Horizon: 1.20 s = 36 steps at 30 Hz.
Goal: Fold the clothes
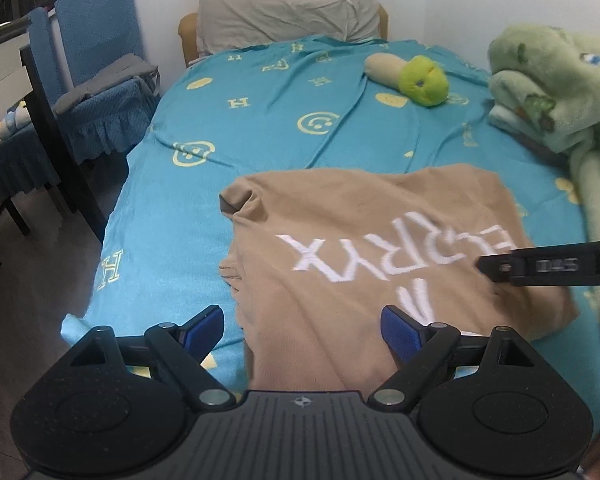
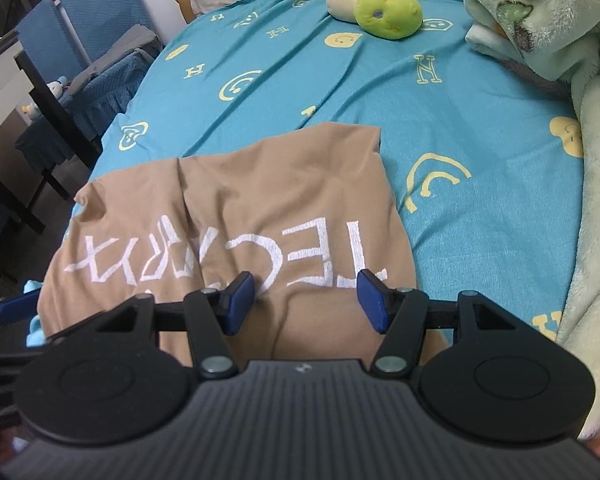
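A tan T-shirt with white lettering lies partly folded on the turquoise bed sheet, near the bed's front edge. My left gripper hovers open over the shirt's left edge, nothing between its blue pads. The right gripper's black finger reaches in from the right above the lettering. In the right wrist view the shirt shows a lengthwise crease. My right gripper stands open just above the printed letters, its pads not pressing on the cloth. A blue pad of the left gripper shows at the shirt's left edge.
A grey pillow lies at the head of the bed. A green and beige plush toy sits mid-bed. A pale green fleece blanket is piled along the right side. Blue-covered chairs and dark floor lie to the left.
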Each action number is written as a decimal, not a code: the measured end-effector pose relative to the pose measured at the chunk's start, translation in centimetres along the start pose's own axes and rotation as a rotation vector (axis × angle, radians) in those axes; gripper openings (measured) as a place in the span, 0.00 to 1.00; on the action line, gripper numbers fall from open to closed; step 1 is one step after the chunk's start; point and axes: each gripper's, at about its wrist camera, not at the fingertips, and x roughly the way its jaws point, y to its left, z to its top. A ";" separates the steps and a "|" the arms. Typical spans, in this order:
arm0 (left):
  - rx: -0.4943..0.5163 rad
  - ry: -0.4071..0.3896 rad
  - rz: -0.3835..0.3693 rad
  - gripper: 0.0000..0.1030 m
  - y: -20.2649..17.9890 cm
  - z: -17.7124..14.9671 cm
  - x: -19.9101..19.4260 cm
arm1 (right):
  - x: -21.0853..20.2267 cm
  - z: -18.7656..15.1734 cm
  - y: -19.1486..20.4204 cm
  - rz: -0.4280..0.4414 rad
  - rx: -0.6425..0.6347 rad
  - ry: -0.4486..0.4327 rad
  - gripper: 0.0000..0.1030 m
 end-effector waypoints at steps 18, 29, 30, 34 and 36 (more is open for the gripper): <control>-0.606 0.269 -0.375 0.84 5.9 -3.9 2.4 | -0.6 0.2 -0.1 -0.021 0.038 0.014 0.58; -1.134 0.145 -0.538 0.73 9.4 -7.1 6.0 | -0.5 0.4 -0.5 -0.015 0.083 0.016 0.58; -1.136 0.106 -0.543 0.64 9.5 -7.0 5.6 | -0.5 0.4 -0.5 -0.015 0.084 0.016 0.58; -1.098 -0.032 -0.589 0.59 9.2 -6.5 4.1 | -0.6 0.4 -0.5 -0.021 0.092 0.009 0.58; -1.072 -0.062 -0.603 0.61 8.8 -6.2 3.8 | -0.6 0.4 -0.5 -0.021 0.096 0.010 0.58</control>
